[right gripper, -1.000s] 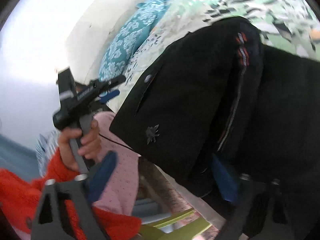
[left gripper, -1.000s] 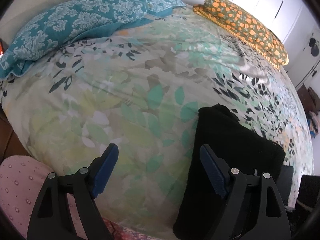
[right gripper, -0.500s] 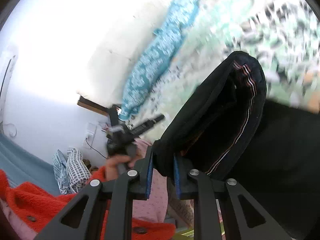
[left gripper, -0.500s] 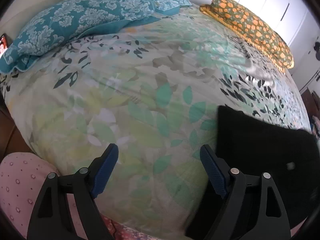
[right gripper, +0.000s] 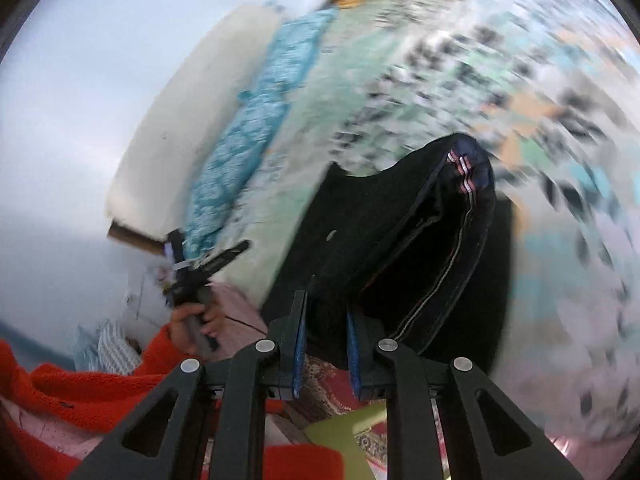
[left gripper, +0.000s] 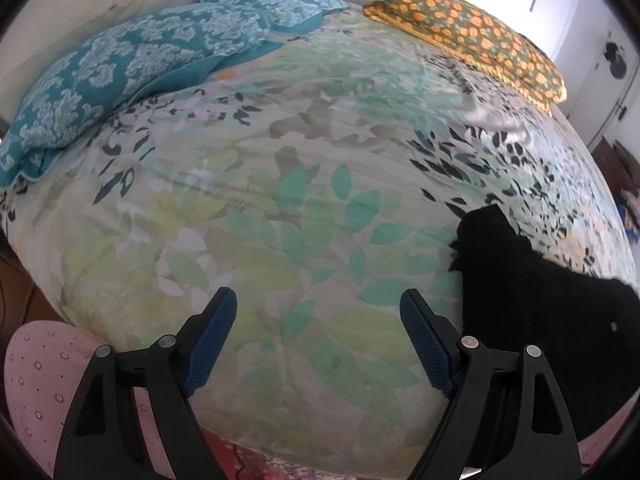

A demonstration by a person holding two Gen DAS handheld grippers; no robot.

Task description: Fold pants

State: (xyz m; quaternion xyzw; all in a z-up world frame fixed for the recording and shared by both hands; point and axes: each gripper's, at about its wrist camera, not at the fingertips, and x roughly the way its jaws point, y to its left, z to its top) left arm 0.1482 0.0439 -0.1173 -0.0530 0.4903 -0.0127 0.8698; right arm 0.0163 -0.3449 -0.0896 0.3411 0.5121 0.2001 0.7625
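Pants (right gripper: 400,248), black with a striped band inside the waist, lay bunched near the bed's edge on the leaf-print duvet (left gripper: 280,208). One fold of the cloth was pinched between the nearly closed blue pads of the right gripper (right gripper: 325,344). Off to the left, the left gripper (left gripper: 316,332) hung over bare duvet with its jaws spread wide, holding nothing. Teal pillows (left gripper: 132,60) and an orange-spotted pillow (left gripper: 476,36) lay along the far side.
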